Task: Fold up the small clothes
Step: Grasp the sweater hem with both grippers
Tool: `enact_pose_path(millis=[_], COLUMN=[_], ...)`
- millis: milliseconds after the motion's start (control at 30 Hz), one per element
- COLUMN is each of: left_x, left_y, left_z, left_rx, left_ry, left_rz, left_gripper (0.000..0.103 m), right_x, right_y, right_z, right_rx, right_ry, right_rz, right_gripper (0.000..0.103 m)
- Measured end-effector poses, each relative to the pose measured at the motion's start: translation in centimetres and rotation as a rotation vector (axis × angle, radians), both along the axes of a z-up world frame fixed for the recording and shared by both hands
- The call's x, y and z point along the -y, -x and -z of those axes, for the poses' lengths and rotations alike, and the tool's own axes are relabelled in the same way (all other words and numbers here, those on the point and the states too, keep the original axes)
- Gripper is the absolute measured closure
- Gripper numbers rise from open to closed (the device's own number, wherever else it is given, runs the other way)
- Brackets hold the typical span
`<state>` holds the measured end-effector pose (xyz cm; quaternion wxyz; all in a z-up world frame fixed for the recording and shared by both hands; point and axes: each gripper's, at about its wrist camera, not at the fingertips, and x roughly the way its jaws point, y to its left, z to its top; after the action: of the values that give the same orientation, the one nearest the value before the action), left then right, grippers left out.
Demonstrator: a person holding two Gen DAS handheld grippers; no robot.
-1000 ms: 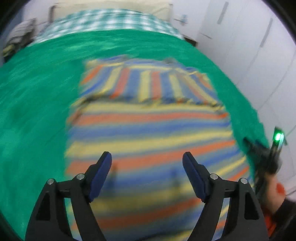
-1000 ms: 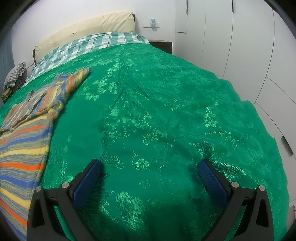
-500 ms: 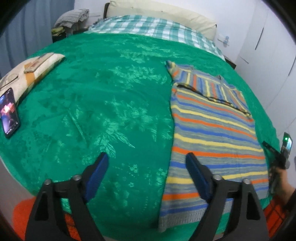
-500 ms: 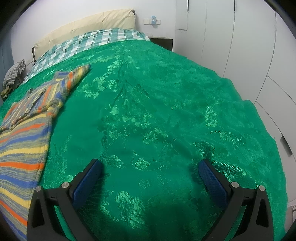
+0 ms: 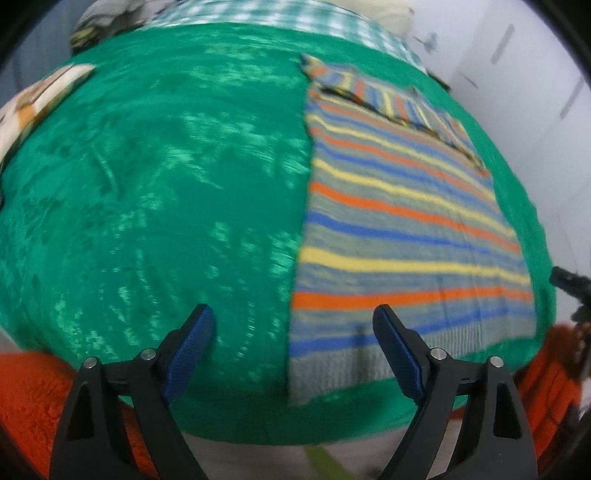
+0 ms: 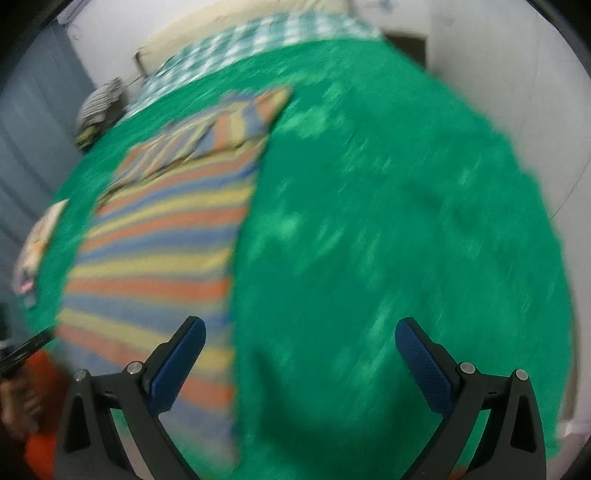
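A striped knit sweater (image 5: pixel 399 221) in blue, orange, yellow and grey lies flat on the green bedspread (image 5: pixel 166 192), sleeves folded across its far end. My left gripper (image 5: pixel 293 347) is open and empty above the sweater's near left hem corner at the bed's foot. In the right wrist view the sweater (image 6: pixel 162 251) lies to the left. My right gripper (image 6: pixel 299 358) is open and empty above the sweater's right edge and the bedspread (image 6: pixel 388 221). Both views are motion-blurred.
A checked sheet (image 5: pixel 280 18) and cream pillow lie at the head of the bed. A printed cushion (image 5: pixel 33 103) lies at the left edge. Orange floor mat (image 5: pixel 33 391) is below the bed's foot. White wardrobe doors (image 5: pixel 535 92) stand to the right.
Both grippers have swung toward the sweater's near hem: the left one has drawn back to the bed's foot, the right one has turned left so the sweater fills more of its view.
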<state>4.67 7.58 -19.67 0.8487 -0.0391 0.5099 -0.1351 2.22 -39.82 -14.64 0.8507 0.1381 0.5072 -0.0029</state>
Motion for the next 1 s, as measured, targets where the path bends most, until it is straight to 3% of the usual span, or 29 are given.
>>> enact_pose_path(millis=[67,100,167,233,267,300,333,367,500,667,800,867,1000], left_x=[0.6,0.8,1.5,2.3,2.5,2.7,2.5,2.2,-0.1,-1.9,-1.3,-0.6,0.8], left_y=[0.1,0.1,0.4,0.6,0.6,0.5,0.5,0.5,0.1,-3.2,-9.3,-13.5,-22.4], left_z=[0.5,1.0,1.4,1.4,1.6,1.7,1.6,1.4,0.0,-3.9,-6.4,-7.2,-6.9], left_rx=[-0.034,-0.066,-0.087,-0.091,-0.104,-0.120,-0.121,-0.128,-0.153,-0.113,-0.061,-0.032,-0.048], left_ry=[-0.004,0.006,-0.001,-0.022,-0.025,-0.032,-0.022,0.000,0.145,0.347,0.394,0.391,0.400], left_rz=[0.020,0.030,0.056,0.085,0.098,0.105,0.103,0.098,0.059,0.026,0.007,-0.019,-0.074], left_gripper=[0.031,0.040,0.050,0.070,0.096,0.098,0.098,0.099,0.099,0.100,0.100,0.100,0.100], right_x=[-0.8,-1.3,-2.3,-3.5,-4.2,-4.6,-5.0,-5.2,-4.6,-1.6,0.4,1.3,2.4], right_y=[1.7,2.5,3.2,3.3,3.1,2.8,2.4,2.1,2.0,1.3,-2.8,-6.7,-14.7], right_z=[0.6,1.2,2.3,3.6,4.3,4.6,4.7,4.7,2.4,-1.2,-3.5,-4.4,-4.6], right_rx=[-0.041,-0.069,-0.123,-0.189,-0.216,-0.221,-0.230,-0.246,-0.237,-0.112,0.012,0.072,0.140], right_ry=[-0.090,-0.147,-0.231,-0.238,-0.194,-0.164,-0.144,-0.150,-0.172,-0.391,-0.504,-0.518,-0.560], right_rz=[-0.014,-0.021,-0.035,-0.040,-0.046,-0.060,-0.081,-0.111,-0.118,-0.036,0.027,0.063,0.132], right_gripper=[0.007,0.014,0.028,0.036,0.040,0.050,0.083,0.098,0.098,0.098,0.098,0.098,0.098])
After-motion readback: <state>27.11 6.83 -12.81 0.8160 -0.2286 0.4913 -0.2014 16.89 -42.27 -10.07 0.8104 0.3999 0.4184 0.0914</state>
